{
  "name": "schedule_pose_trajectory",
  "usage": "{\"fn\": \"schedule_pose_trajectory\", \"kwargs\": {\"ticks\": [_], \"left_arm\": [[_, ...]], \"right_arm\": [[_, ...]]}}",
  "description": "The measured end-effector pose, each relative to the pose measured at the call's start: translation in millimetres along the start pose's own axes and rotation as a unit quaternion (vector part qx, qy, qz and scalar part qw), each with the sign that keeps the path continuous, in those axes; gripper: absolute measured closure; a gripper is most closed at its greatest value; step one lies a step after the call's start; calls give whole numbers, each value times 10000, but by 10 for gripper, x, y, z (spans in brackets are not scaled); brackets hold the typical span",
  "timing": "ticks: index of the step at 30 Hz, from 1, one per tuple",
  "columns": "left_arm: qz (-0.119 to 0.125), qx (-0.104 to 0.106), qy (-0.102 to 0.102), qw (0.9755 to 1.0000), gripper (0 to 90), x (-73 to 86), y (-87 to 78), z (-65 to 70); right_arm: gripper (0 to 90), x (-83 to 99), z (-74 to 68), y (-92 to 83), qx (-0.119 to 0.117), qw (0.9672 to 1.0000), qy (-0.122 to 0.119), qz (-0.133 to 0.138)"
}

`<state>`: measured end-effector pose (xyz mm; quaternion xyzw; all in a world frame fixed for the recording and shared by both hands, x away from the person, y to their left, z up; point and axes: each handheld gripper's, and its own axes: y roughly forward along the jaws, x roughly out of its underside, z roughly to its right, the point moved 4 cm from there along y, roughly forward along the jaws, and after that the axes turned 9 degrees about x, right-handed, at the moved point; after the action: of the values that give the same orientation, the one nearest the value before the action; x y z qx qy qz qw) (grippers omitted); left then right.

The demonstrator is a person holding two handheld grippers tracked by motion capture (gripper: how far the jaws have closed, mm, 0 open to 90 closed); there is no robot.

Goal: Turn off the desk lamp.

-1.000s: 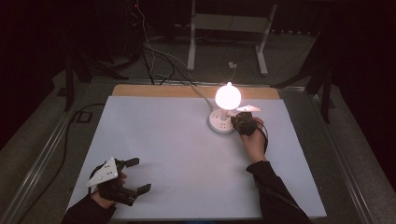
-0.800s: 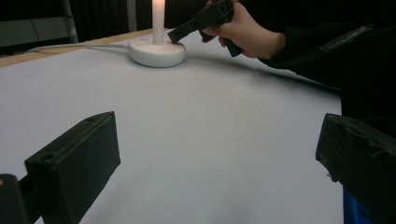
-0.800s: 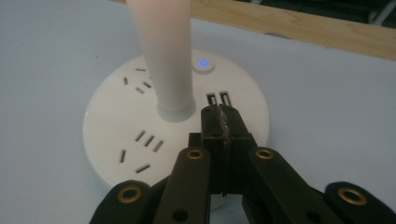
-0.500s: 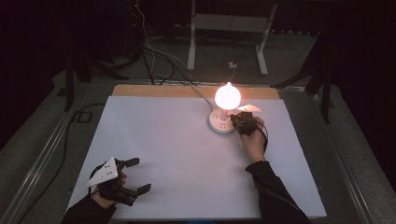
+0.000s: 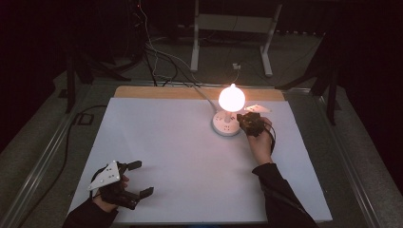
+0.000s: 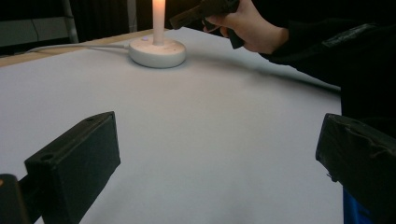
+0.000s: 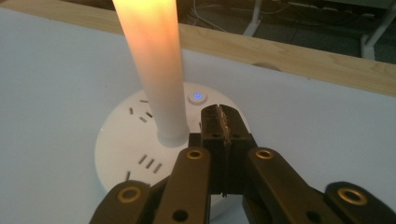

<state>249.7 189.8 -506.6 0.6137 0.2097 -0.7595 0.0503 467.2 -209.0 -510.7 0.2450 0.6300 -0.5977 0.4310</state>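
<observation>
Nothing has moved: right gripper, jaws clenched empty, hovers over the lit lamp's white base; left gripper rests released.

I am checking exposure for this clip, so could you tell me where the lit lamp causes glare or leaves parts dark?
High view: the lamp bulb is blown out to a white-pink blob and the room beyond the table falls to black. Right gripper view: the lamp stem glows orange without detail, while the round base stays readable. Left gripper view: evenly lit, with the near jaws slightly soft.
</observation>
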Motion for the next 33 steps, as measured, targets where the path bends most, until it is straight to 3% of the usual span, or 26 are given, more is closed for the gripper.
{"fn": "schedule_pose_trajectory", "kwargs": {"ticks": [3, 17, 33], "left_arm": [[-16, -6, 3, 10000, 4, 2, -1, 2], [-8, 11, -1, 10000, 4, 2, 2, 1], [-37, 11, 13, 10000, 4, 5, 6, 6]], "right_arm": [[900, 41, 7, 27, -2, 10000, 57, -51], [900, 153, -31, 133, 22, 9996, -87, -285], [900, 168, -36, 132, 68, 9995, -166, -241]]}}
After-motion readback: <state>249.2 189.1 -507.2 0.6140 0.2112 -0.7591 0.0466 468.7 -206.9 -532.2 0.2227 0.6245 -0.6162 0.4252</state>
